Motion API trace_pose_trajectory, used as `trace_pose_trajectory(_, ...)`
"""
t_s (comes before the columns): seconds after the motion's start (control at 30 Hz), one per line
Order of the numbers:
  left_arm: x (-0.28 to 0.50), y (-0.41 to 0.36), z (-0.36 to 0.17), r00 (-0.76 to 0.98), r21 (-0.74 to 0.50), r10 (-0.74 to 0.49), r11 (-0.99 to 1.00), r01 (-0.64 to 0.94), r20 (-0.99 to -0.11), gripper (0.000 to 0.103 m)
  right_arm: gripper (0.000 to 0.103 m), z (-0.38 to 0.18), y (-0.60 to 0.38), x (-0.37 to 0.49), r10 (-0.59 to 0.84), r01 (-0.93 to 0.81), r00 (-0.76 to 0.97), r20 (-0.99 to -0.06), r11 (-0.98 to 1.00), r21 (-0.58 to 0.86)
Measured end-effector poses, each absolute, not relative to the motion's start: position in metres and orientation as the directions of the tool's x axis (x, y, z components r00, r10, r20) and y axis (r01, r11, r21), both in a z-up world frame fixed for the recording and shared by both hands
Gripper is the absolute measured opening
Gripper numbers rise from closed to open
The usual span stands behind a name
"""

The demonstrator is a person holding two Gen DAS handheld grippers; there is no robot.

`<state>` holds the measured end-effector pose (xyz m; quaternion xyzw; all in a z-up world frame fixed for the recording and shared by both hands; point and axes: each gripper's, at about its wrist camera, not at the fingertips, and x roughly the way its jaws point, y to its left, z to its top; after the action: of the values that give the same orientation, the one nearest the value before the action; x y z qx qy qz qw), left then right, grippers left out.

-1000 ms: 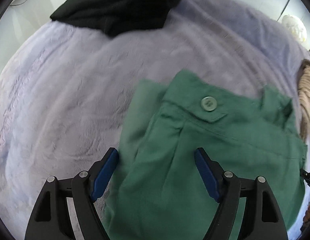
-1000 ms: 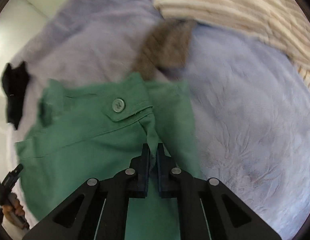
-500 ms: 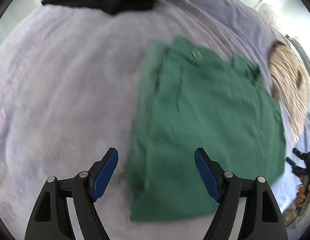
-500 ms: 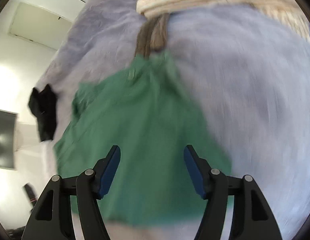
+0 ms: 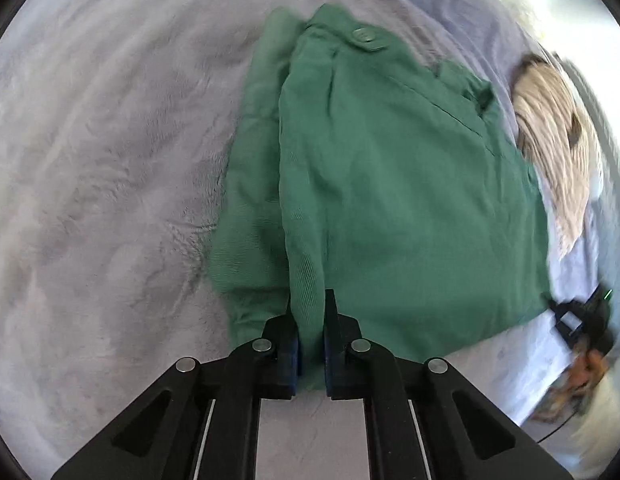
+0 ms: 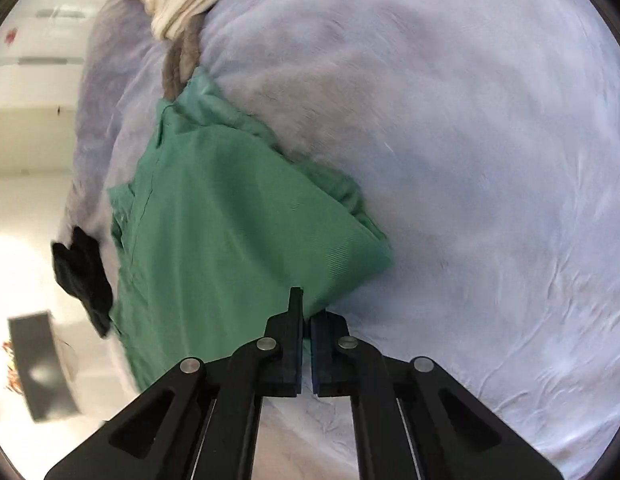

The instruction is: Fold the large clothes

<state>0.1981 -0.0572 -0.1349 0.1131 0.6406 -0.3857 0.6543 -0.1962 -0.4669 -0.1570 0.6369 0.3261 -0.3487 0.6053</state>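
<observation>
Risk first: both grips look shallow. The left gripper has only a narrow ridge of the garment pinched at the near hem, so if it's lifted fast the cloth could slide out of the jaws. It may also have caught just the top layer; a 2nd layer sticks out to the left underneath, and lifting one layer w/o the other would pull the existing fold apart. The right gripper bites a corner of the garment close to its edge, so same slip risk. If the two hands don't move together the fold will skew. The blanket is plush, so dragging instead of lifting could bunch the cloth.

Position: the green garment, w/ button at the far end, lies flat on the bed, spread away from both grippers. Left jaws are closed on its near edge, fabric running up between them. Right jaws are nearly shut w/ the near corner clamped between them, the rest fanning up and left. Other clothes around: black item beyond the far side, cream knit just beside the right edge; neither is touching the jaws.
</observation>
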Motion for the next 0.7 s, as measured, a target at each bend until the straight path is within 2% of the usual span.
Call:
trace_pose_trajectory(0.1,0.194,-0.046,-0.148,-0.099,-0.306,-0.322,0.691,0.656,-0.941,0.010,0.003,-0.146,-0.463,-0.190,-0.009,0.879,0.474,-0.880,0.065,0.473)
trace_pose_trajectory(0.27,0.197,-0.034,-0.174,-0.111,-0.339,-0.344,0.723,0.602,-0.932,0.010,0.004,-0.187,-0.467,-0.184,0.058,0.912,0.399,-0.915,0.077,0.403)
trace_pose_trajectory(0.5,0.200,-0.011,-0.139,-0.033,-0.253,-0.294,0.753,0.607,-0.955,0.011,0.006,-0.161,-0.460,-0.196,0.037,0.922,0.374,-0.927,0.093,0.376)
trace_pose_trajectory(0.7,0.218,-0.038,-0.102,0.070,-0.250,-0.372,0.739,0.625,-0.926,0.011,0.007,-0.110,-0.471,-0.178,-0.089,0.895,0.414,-0.906,0.221,0.387)
